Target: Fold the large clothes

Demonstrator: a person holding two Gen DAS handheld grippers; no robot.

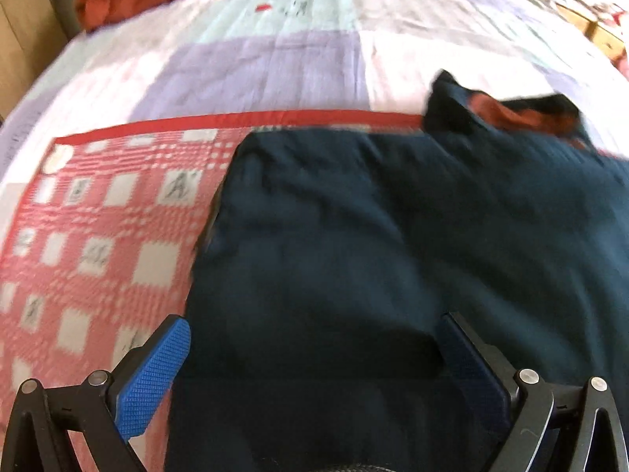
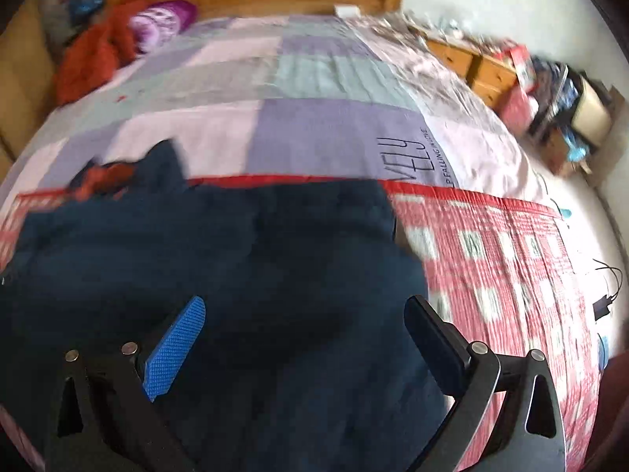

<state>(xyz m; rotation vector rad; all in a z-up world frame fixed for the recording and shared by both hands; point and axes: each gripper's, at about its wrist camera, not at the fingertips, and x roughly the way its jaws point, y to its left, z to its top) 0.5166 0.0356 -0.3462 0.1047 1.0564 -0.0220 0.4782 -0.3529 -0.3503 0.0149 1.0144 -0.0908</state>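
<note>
A large dark navy garment (image 1: 393, 228) with an orange-red lining at its collar (image 1: 507, 112) lies folded on a red-and-white checked mat (image 1: 98, 228) on the bed. It also shows in the right wrist view (image 2: 236, 267). My left gripper (image 1: 314, 350) is open, its blue-padded fingers (image 1: 157, 373) spread just above the garment's near left part. My right gripper (image 2: 306, 334) is open above the garment's near right part, holding nothing. Both views are motion-blurred.
The mat (image 2: 503, 275) lies on a lilac, grey and mint patchwork bedspread (image 2: 314, 98). An orange-red garment (image 2: 94, 55) and a purple pillow (image 2: 161, 19) are at the headboard. Wooden drawers (image 2: 475, 67) with clutter stand to the right. A charger cable (image 2: 607, 295) lies at the right bed edge.
</note>
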